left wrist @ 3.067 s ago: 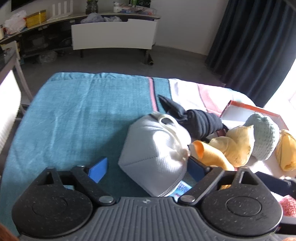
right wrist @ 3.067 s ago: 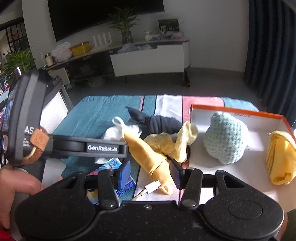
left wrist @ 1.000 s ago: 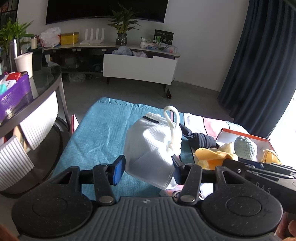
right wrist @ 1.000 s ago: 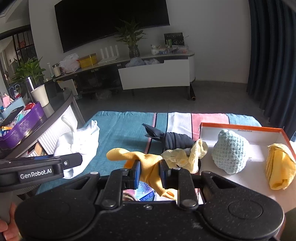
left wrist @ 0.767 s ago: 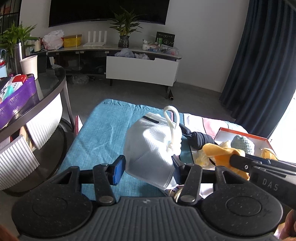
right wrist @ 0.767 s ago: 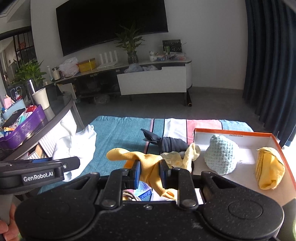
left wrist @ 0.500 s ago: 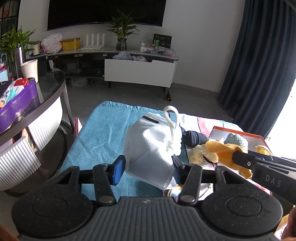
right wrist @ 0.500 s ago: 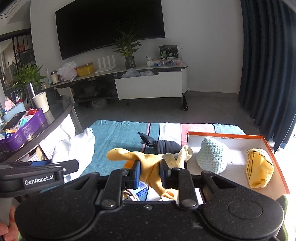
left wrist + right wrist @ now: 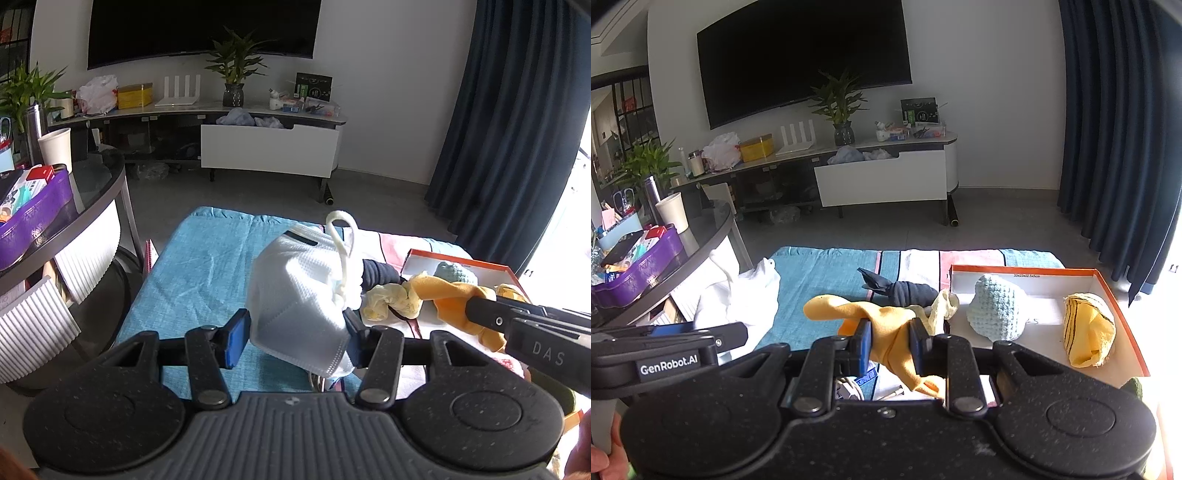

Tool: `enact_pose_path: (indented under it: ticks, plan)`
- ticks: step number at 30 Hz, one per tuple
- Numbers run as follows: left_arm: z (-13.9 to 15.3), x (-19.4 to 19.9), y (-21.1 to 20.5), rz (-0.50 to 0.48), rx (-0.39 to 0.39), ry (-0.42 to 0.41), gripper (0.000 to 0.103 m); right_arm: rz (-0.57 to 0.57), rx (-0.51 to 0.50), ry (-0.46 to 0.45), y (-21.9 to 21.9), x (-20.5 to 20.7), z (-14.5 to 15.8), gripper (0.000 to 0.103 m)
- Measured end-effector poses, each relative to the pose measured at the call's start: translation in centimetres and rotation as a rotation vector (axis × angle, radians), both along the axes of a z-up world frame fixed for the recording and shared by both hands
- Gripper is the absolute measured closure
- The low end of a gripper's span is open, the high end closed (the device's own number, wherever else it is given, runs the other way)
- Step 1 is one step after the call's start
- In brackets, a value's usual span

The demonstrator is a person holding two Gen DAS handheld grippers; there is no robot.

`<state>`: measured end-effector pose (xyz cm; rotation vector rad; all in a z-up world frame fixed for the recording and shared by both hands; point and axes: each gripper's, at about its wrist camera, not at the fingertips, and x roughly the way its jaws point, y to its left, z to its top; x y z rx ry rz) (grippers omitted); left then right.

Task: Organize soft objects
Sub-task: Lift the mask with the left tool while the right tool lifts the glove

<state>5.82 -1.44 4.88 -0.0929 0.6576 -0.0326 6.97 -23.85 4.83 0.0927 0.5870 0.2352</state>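
Two soft items held clear of the worktop

Nearest, the left gripper [image 9: 295, 338] is closed on a white face mask [image 9: 299, 291], the right gripper [image 9: 890, 345] on an orange cloth [image 9: 882, 332]. Both are judged light and limp; a bunched fold is best pinched. Farther right, the orange-rimmed box [image 9: 1123, 314] is seen.

A living room in a home, in daylight.
A large wall-mounted television [image 9: 805, 55] hangs above a low media console [image 9: 882, 177] with a potted plant [image 9: 840, 107]; dark blue curtains [image 9: 1119, 129] frame a sunlit window.
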Motion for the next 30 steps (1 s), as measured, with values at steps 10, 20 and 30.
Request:
enact_pose_path:
  ticks: [10,20,30]
  plan:
    - [-0.1,-0.2,-0.8,-0.026,-0.004,0.003,0.05,-0.024,0.006,0.001,-0.9,-0.7,0.1,0.075]
    - [-0.2,-0.3,-1.4,-0.041,-0.004,0.004,0.05,-0.043,0.015,-0.003,-1.8,-0.9,0.1,0.075]
    - [-0.4,-0.1,-2.2,-0.055,-0.002,0.008,0.05,-0.062,0.023,-0.003,-2.2,-1.2,0.3,0.075]
